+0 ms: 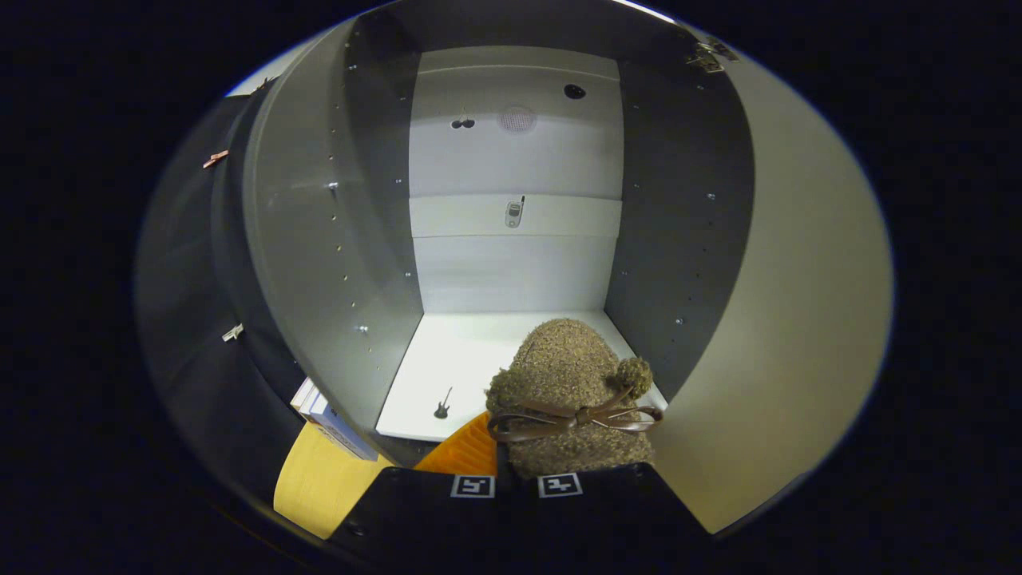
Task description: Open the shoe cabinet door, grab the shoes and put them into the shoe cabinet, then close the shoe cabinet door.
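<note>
One fuzzy shoe (568,399) is being gripped by the gripper (515,483) — fingers pinching it, toe aiming into the open cabinet (511,271).

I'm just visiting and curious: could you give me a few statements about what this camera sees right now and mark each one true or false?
1. The shoe cabinet door is open. True: its pale inside and white floor show.
2. A fuzzy brown shoe with a leather bow sits just ahead of the gripper, its toe reaching in over the cabinet's floor. True.
3. The cabinet already has several shoes lined up at the back. False: apart from the brown shoe, its floor is bare, with a small guitar-shaped sticker on it.
4. The shoe is a shiny red high heel. False: it is woolly, brown, with a pompom.
5. The gripper is spread wide, far from the shoe. False: its fingers sit close together at the shoe's heel.
</note>
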Demonstrator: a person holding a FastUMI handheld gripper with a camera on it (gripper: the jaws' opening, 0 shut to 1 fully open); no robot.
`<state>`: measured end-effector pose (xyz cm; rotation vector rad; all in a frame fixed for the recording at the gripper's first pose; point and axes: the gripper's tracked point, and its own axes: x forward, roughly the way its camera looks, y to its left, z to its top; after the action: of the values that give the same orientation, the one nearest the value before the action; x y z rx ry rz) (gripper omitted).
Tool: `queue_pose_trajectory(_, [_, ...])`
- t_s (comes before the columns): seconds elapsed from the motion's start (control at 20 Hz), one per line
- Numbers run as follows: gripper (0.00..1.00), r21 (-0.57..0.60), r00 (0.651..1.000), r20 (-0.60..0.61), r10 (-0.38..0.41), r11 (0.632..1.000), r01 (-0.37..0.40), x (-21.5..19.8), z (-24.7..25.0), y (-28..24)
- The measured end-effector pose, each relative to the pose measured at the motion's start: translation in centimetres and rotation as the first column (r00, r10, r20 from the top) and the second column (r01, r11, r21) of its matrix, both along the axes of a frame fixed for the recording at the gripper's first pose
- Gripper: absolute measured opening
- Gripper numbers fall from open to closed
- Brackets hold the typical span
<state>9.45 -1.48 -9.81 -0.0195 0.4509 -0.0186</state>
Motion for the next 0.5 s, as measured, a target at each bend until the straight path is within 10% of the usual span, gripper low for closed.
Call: queue_pose_trajectory(0.5, [0.05,-0.002,0.999,-0.045,0.014,1.0,-0.014,3.0,-0.8,-0.1])
